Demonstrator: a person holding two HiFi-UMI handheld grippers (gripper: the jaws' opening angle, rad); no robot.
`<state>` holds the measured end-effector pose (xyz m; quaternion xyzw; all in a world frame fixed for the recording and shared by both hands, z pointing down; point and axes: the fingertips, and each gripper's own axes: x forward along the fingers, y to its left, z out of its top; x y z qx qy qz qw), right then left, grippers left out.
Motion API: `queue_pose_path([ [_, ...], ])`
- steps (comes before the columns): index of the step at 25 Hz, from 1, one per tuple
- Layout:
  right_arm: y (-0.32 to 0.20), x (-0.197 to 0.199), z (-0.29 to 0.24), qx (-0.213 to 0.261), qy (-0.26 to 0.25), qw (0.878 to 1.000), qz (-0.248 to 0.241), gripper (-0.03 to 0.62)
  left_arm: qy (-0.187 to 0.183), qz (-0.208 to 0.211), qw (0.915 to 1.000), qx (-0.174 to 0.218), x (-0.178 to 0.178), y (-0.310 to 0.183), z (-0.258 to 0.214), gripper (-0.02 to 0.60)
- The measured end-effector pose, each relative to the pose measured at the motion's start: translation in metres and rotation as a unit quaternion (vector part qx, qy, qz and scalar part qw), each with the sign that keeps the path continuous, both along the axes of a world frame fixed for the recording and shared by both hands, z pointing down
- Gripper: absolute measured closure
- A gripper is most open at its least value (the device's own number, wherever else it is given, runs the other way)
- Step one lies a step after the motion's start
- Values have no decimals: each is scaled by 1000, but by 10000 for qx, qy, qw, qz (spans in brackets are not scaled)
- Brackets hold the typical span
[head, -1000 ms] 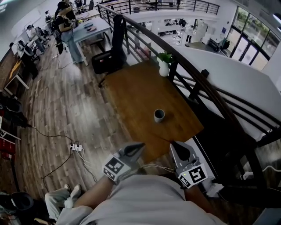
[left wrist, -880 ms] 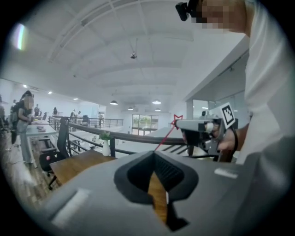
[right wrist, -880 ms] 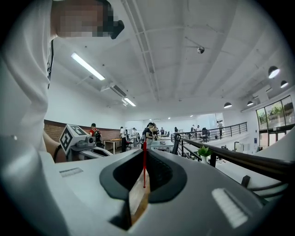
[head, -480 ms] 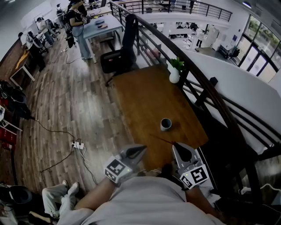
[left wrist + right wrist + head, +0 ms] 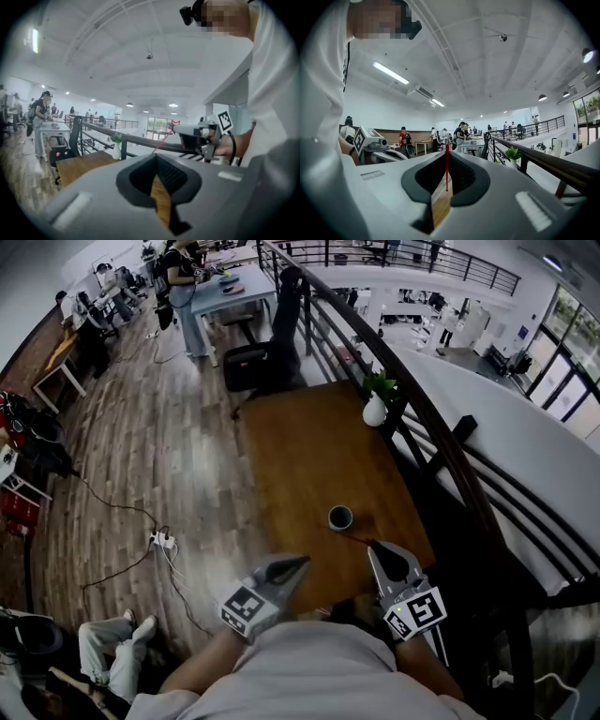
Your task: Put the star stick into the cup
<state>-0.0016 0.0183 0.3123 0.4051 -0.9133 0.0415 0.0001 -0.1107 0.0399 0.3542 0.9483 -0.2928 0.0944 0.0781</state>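
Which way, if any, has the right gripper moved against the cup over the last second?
Yes. The right gripper, shut on the stick, has moved forward toward the cup; the gap of table between them has shrunk.

Bright, even daylight from windows (image 5: pixel 567 381) beyond the railing (image 5: pixel 342 324); ceiling lamps (image 5: pixel 391 72) above it glare. Gripper views bend and darken at edges; left gripper (image 5: pixel 157 157) and right gripper (image 5: pixel 446 153) look soft, star stick (image 5: pixel 446 173) crisp.

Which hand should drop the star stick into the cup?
The right one. The right gripper is shut on the star stick, which points toward the cup just ahead. The left gripper is shut with nothing in it.
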Motion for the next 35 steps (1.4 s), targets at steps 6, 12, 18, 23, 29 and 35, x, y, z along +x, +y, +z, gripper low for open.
queue_pose_path([
  [6,-31,42,8,-17,9,9991,-429,571,-26,-371,9992,-110,47,-25,15,578],
  [12,-55,71,4,-112,-80,9977,-665,571,-107,-604,9981,-105,75,-35,9,578],
  [18,-79,81,8,-104,-84,9973,-717,571,-154,-707,9973,-111,80,-56,16,578],
  [23,-93,85,15,-166,-72,9979,-618,571,-133,-663,9976,-130,80,-74,21,578],
  [29,-109,85,36,-327,-27,9977,-586,570,-142,-748,9971,-49,70,-102,29,578],
  [35,-128,81,63,-557,76,9971,-513,569,-126,-873,9958,-255,55,-126,56,578],
])
